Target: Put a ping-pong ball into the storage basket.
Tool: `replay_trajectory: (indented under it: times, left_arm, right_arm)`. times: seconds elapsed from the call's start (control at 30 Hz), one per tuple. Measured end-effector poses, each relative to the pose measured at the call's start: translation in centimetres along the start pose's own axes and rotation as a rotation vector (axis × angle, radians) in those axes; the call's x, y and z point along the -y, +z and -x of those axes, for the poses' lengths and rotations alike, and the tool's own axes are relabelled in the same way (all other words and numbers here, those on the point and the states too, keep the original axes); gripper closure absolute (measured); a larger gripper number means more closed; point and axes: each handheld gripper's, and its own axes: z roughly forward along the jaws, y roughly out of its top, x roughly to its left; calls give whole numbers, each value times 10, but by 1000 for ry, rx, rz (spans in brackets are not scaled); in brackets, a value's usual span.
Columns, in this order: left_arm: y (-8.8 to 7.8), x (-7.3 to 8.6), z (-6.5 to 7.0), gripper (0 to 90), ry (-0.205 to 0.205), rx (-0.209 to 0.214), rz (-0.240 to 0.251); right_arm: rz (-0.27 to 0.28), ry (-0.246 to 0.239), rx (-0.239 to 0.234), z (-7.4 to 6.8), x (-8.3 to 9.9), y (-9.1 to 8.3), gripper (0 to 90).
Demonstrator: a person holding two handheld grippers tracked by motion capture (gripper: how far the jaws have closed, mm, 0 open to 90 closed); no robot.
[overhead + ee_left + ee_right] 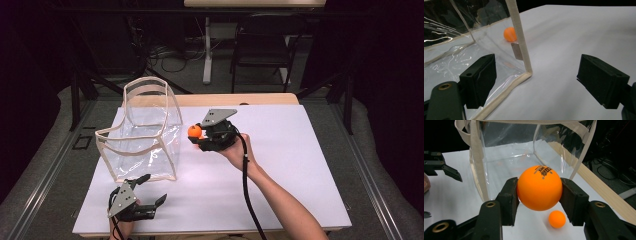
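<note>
A clear plastic bag with beige trim stands open on the left of the white table sheet. My right gripper hovers just right of the bag, shut on an orange ball. In the right gripper view the ball sits between both pads, before the bag, and a second orange ball lies on the sheet below. My left gripper rests near the front edge, open and holding nothing. In the left gripper view the bag's corner trim rises ahead, with an orange ball seen through the plastic.
A wooden table edge runs behind the sheet. Beyond it stand a dark chair and a white post among floor cables. The left gripper's finger shows at the left of the right gripper view.
</note>
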Motion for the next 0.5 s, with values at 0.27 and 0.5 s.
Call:
replay_trajectory:
  times: [0.27,0.5]
  left_arm:
    - [0,0,0,157,0,0,0]
    - [0,0,0,157,-2,-1,1]
  right_arm:
    - [-3,-4,3,1,-3,2,505]
    - [0,-4,7,3,-6,2,506]
